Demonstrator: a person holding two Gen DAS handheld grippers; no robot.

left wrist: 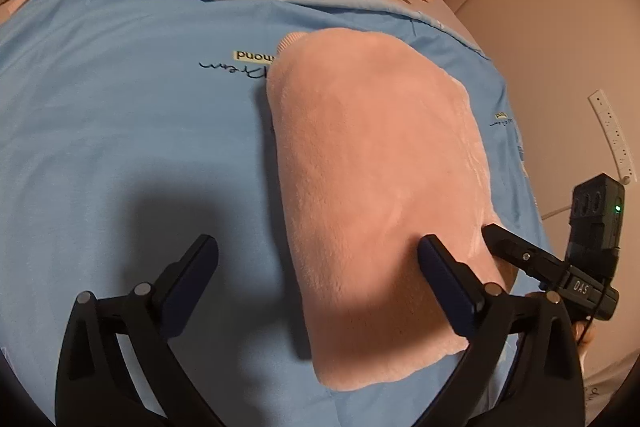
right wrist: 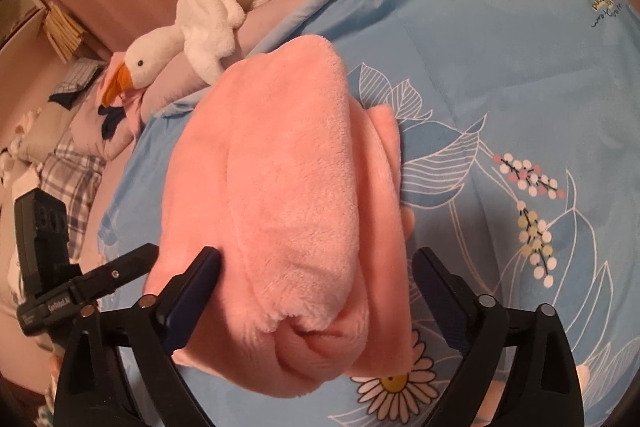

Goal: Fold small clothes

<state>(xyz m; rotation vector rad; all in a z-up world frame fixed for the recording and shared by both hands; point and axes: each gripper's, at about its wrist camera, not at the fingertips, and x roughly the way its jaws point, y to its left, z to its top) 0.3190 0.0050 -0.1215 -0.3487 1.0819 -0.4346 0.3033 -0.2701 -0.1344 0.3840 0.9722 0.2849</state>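
On blue sheet (left wrist: 120,131): folded pink garment (left wrist: 372,187); bare fabric leftward.

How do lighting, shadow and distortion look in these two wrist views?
Left wrist view: warm dim light, a dark shadow across the blue sheet, strong fisheye bending, black corners. Right wrist view: brighter, the pink garment sharp, the plush goose curved by the lens, no glare.

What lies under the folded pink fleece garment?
The pink fleece garment lies on the blue floral bed cover. Whatever the cover carries directly beneath it is hidden.
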